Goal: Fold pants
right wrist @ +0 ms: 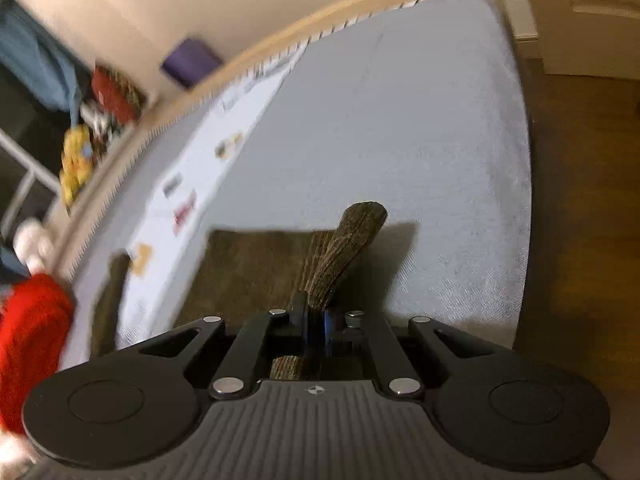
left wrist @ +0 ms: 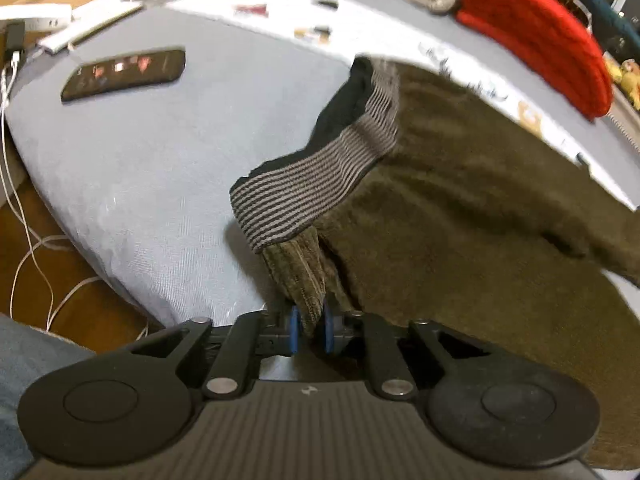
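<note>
Pants, olive corduroy, lie spread over the grey bed, filling the right half of the left wrist view and reaching past the camera's lower edge. Seen from the right wrist, the same cloth lies flat just ahead of the tool, left of centre on the bed.

Waistband, grey-and-black striped elastic, stands lifted and folded open directly ahead of the left gripper, dark lining showing.

Left gripper: jaws drawn close, blue pads pinching a bunched ridge of corduroy just below the waistband; cloth runs from the pads straight up into the band.

Right gripper: jaws pressed nearly together on a fold of pants cloth, which rises beyond the pads as a stiff ribbed tongue and shows again behind them.

Red knit item lies at the bed's far edge, apart from the pants. Black remote lies on the bed, well clear to the left.
</note>
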The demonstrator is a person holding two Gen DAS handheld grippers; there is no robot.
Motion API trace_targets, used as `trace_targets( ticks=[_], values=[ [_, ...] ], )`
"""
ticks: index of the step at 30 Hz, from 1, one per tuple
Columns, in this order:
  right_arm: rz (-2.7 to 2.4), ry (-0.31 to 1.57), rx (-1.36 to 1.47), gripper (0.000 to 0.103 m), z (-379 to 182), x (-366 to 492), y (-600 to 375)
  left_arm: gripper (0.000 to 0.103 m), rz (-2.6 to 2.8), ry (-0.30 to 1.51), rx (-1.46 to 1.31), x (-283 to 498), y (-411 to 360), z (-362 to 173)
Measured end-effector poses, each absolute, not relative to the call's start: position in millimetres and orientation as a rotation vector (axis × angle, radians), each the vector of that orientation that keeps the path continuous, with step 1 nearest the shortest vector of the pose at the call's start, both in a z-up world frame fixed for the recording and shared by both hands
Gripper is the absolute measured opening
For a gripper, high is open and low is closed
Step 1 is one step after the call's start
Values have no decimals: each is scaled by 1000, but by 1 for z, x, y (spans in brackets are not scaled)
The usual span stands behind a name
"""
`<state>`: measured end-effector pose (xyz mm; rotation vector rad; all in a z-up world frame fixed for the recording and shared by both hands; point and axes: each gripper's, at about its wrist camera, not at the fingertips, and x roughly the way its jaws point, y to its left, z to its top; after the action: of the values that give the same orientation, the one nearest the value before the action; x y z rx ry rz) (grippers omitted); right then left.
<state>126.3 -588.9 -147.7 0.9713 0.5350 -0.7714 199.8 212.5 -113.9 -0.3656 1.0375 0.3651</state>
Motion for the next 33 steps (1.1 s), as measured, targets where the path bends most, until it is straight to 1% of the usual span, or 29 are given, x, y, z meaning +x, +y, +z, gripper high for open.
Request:
trace_targets(
  ticks=[1,2,3,4,5,6,10,12,15,16,18,20,23,26,29,33],
  values=[
    [-772,560,965,8,-152,127,-591,38,380,1039,-365,200,214,-116],
    [-765,556,965,10,-150,126,-593,47,396,1026,-357,199,214,-115],
    [-795,547,962,21,-146,123,-593,69,413,1016,-339,197,214,-113],
    [-848,529,945,31,-141,118,-592,86,432,1012,-320,197,215,-110],
    [-906,515,919,56,-135,115,-590,88,449,995,-299,196,216,-104],
    [-980,493,886,70,-127,110,-587,88,455,972,-283,192,218,-98],
    [-1039,357,783,70,-99,97,-568,88,429,912,-295,194,227,-60],
    [-986,329,732,71,-85,100,-553,88,409,861,-283,202,228,-33],
    [-807,330,666,71,-59,123,-529,93,371,788,-226,228,224,2],
    [-748,340,653,71,-50,135,-524,97,367,771,-200,239,222,12],
    [-642,357,644,70,-32,159,-515,101,353,737,-153,267,218,26],
    [-558,376,649,71,-16,187,-512,102,351,726,-112,299,217,33],
    [-474,417,686,71,2,235,-511,102,348,746,-98,352,221,26],
    [-432,470,705,72,7,291,-507,102,300,800,-105,408,223,3],
    [-439,536,690,72,-3,353,-503,102,225,870,-83,462,218,-32],
    [-480,627,726,72,-33,428,-486,102,118,947,29,513,201,-88]
  ],
)
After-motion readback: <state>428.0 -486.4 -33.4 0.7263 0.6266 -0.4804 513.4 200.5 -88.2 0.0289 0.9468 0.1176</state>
